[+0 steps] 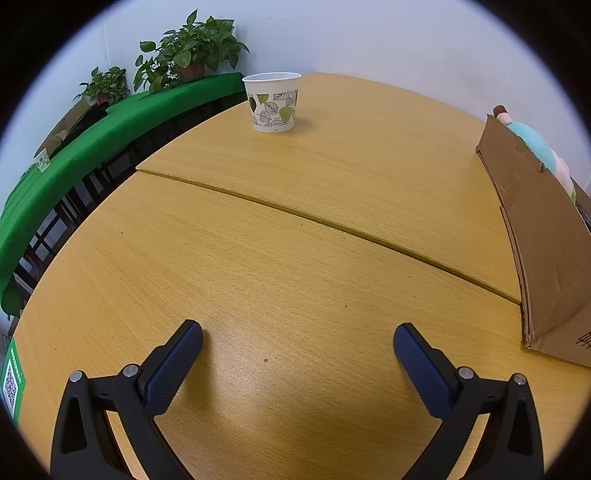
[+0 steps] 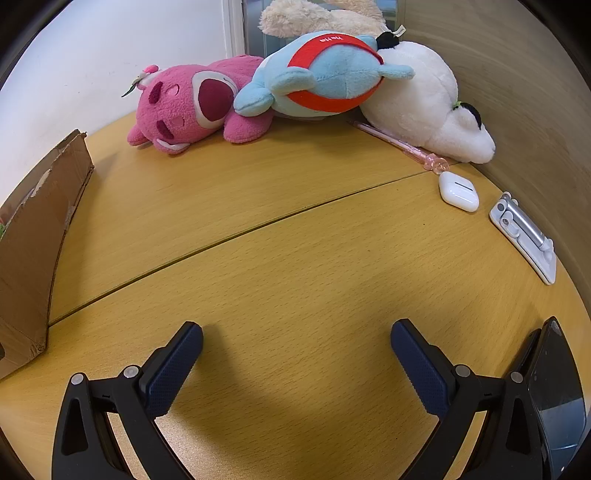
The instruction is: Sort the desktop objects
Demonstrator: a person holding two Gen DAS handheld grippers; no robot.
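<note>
The sorting looks only partly done, as far as I can judge. In the left wrist view a cardboard box (image 1: pixel 546 236) stands on the right of the wooden surface (image 1: pixel 258 240), and something light blue and plush (image 1: pixel 532 144) shows over its wall, so at least 1 toy seems to be inside already. The left claw (image 1: pixel 297 347) is spread apart and holds nothing; it hangs low over bare wood. The right claw (image 2: pixel 295 345) is also wide apart and empty.

Much is left on the surface in the right wrist view: a pink plush bear (image 2: pixel 184 107), a blue plush with a red band (image 2: pixel 325 74) leaning on it, a white plush (image 2: pixel 424 103) and a cream one (image 2: pixel 317 16) behind. A pink pen (image 2: pixel 399 144) lies partly under the white plush, a white earbud case (image 2: pixel 458 192) is just beside the pen's end, and a folded white phone stand (image 2: pixel 524 236) is near the edge. A dark phone (image 2: pixel 554 391) lies just beside the right finger of the claw.

A paper cup with leaf print (image 1: pixel 272 101) stands far back, well apart from the box. Nothing blocks the way to the toys; the pen under the plush may be awkward to take first
</note>
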